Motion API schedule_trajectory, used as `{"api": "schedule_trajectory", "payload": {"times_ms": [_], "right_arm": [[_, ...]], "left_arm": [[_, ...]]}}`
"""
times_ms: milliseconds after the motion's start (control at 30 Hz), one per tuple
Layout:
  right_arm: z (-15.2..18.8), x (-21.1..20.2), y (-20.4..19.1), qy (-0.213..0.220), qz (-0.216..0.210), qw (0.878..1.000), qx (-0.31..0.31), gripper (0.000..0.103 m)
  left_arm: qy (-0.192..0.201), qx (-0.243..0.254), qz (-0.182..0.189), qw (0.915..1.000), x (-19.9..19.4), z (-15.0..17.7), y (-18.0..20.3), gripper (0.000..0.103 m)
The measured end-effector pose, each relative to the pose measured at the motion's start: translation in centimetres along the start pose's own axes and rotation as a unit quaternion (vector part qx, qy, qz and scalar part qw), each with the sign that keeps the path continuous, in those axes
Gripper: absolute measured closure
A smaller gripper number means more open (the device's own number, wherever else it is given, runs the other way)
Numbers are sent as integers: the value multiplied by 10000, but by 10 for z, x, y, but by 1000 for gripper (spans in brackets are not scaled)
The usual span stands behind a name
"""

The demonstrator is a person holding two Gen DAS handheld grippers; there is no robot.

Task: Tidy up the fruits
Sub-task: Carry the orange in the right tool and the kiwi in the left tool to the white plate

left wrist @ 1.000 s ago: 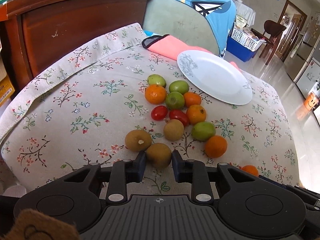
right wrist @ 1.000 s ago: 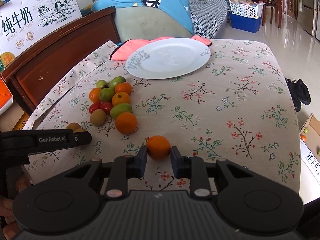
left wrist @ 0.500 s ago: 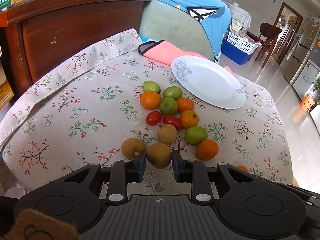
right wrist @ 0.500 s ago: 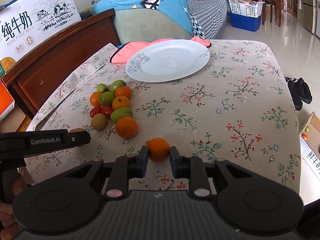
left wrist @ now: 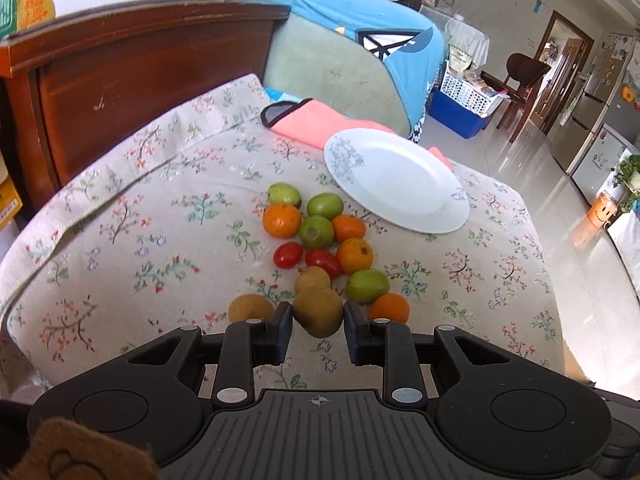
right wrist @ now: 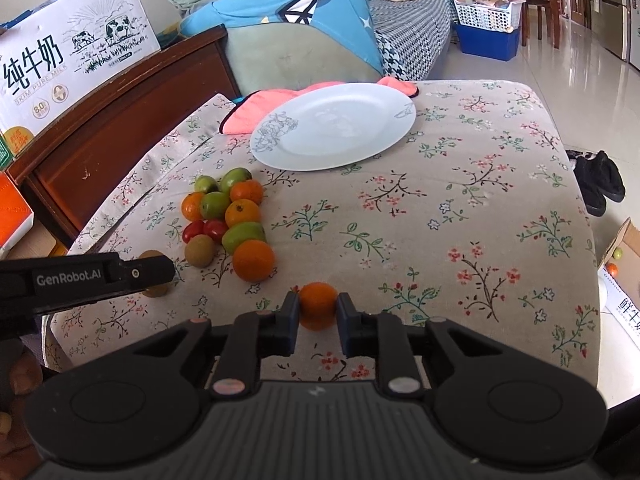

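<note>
Left gripper [left wrist: 317, 317] clamps a kiwi [left wrist: 318, 312] by the fruit pile [left wrist: 320, 236]; right gripper [right wrist: 318, 312] pinches an orange [right wrist: 318, 305] on the cloth [right wrist: 460, 240]; plate [right wrist: 360, 148] beyond; box [right wrist: 68, 68] reads "纯牛奶 SKIM PURE MILK"; left gripper's arm reads "GenRobot.AI".

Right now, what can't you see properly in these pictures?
- Left view: the bottom of the kiwi in the left tool, hidden between its fingers.
- Left view: one orange, partly behind the right finger.
- Right view: a kiwi mostly behind the left tool's black arm.
- Right view: the underside of the orange in the right tool.
- Right view: the box on the floor, cut off by the edge.
</note>
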State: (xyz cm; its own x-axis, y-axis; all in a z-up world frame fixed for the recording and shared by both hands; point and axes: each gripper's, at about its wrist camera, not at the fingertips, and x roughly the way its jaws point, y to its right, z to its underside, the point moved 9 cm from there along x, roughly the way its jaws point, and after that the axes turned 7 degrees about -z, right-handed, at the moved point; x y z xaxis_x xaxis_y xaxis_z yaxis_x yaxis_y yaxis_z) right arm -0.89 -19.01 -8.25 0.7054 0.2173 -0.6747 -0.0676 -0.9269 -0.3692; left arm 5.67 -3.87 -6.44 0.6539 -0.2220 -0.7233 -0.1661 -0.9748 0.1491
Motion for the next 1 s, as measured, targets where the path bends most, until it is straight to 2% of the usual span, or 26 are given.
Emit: {"api": "schedule_trajectory", "payload": {"times_ms": [100,400,500,600,767,1000], "right_arm": [[1,0,-1,-6,8,10000,-63,84],[3,10,-1,-88,-15,10000,-41,68],[6,16,-1,-152,7,9998,-90,68],[6,19,-1,-149,-18,9998,-89,76],[2,15,-7,-185,-173,9996,-116,77],[-28,3,-14,-46,-343,9988,-333,77]], "left_arm": [[23,46,-97,9999,0,0,-2,78],[-97,-11,-90,9999,6,7,-6,78],[-91,16,-77,9999,6,8,-3,78],[-79,22,-73,9999,6,7,-3,78],[-113,-42,-24,9999,6,4,-2,78],[-34,103,155,9998,4,-13,11,78]]}}
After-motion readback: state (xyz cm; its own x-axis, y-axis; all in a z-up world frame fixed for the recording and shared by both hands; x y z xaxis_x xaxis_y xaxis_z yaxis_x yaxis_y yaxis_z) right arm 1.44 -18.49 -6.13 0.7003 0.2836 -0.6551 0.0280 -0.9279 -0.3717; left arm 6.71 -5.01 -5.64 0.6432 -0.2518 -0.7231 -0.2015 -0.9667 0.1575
